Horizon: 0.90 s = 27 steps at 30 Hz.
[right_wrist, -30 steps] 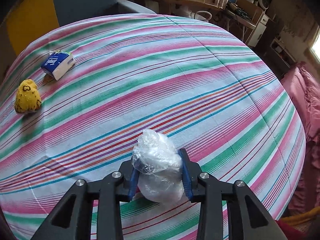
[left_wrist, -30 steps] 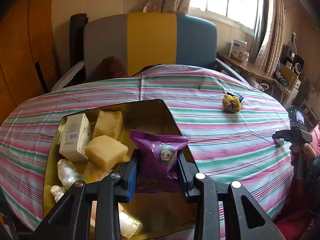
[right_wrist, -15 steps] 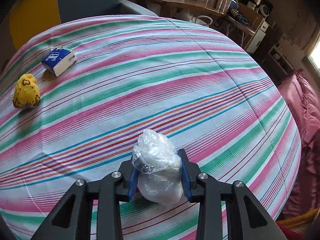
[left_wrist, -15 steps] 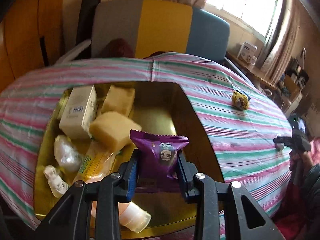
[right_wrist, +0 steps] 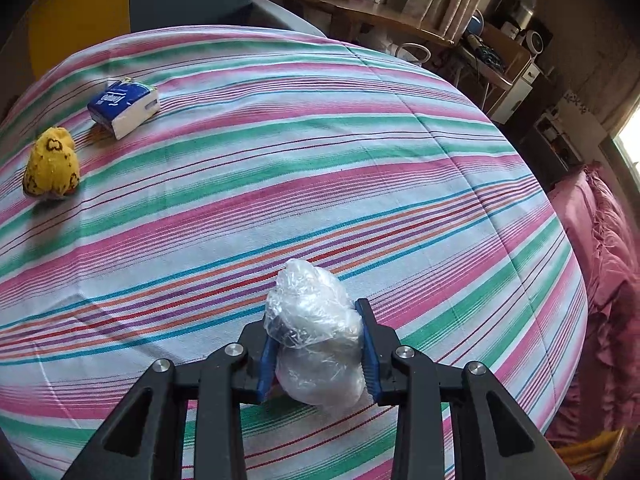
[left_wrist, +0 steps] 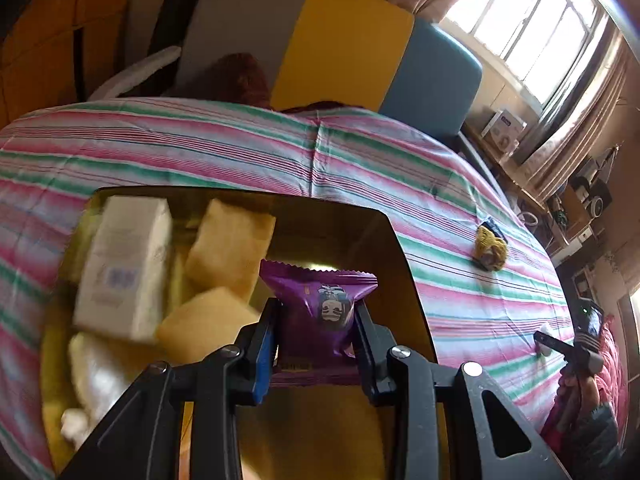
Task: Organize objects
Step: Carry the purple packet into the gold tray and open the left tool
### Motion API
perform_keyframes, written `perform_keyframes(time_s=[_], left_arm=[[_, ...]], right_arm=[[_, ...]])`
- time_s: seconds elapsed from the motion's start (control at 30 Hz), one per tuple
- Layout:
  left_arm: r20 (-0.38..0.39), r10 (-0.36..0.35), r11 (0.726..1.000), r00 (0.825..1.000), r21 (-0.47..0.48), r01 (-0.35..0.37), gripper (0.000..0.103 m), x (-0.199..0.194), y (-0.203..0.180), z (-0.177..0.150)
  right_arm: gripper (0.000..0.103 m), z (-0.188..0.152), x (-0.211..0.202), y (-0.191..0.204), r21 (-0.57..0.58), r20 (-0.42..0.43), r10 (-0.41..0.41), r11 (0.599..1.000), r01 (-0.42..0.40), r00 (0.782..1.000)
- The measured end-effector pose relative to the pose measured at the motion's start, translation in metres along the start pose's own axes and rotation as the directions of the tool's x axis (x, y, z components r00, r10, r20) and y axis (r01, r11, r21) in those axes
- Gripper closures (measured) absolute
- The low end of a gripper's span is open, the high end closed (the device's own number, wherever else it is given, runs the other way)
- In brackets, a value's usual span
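A purple snack packet point(left_wrist: 320, 312) with a cartoon face is sitting pinched between the left gripper point(left_wrist: 316, 344) fingers, hanging over the gold tray point(left_wrist: 400, 248) (pale blocks and a white box lying ahead-left of the fingers). The right gripper point(right_wrist: 318, 346) is squeezing a crinkled clear plastic bundle point(right_wrist: 316, 332), angled down over the striped tablecloth point(right_wrist: 360, 160).
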<state>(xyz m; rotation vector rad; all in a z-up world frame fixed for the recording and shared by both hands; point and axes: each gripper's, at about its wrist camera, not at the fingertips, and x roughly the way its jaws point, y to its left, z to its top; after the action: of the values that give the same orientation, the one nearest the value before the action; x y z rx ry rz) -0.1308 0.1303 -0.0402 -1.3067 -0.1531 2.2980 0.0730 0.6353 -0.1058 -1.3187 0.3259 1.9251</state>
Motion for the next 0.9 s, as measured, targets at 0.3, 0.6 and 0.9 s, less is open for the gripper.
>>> perform_keyframes(time_s=[0.3,0.6,0.9], left_arm=[[-0.086,0.079,0.997,0.993,0.021,-0.078,0.067,0.07,-0.005,0.031],[-0.05,0.111,0.994,0.993,0.012,-0.11,0.056,0.05,0.001,0.023],[0.12,0.205,0.967,0.972,0.129,-0.219,0.056,-0.038,-0.012,-0.028]], right_arm=[[0.068,0.0,-0.001,0.003,-0.022,0.006,-0.016,1.0,0.016,1.0],[0.068,0.002,0.001,0.004,-0.032,0.011,-0.022,0.999,0.022,1.0],[0.068,0.001,0.0,0.006,-0.039,0.02,-0.034,0.999,0.034,0.999]])
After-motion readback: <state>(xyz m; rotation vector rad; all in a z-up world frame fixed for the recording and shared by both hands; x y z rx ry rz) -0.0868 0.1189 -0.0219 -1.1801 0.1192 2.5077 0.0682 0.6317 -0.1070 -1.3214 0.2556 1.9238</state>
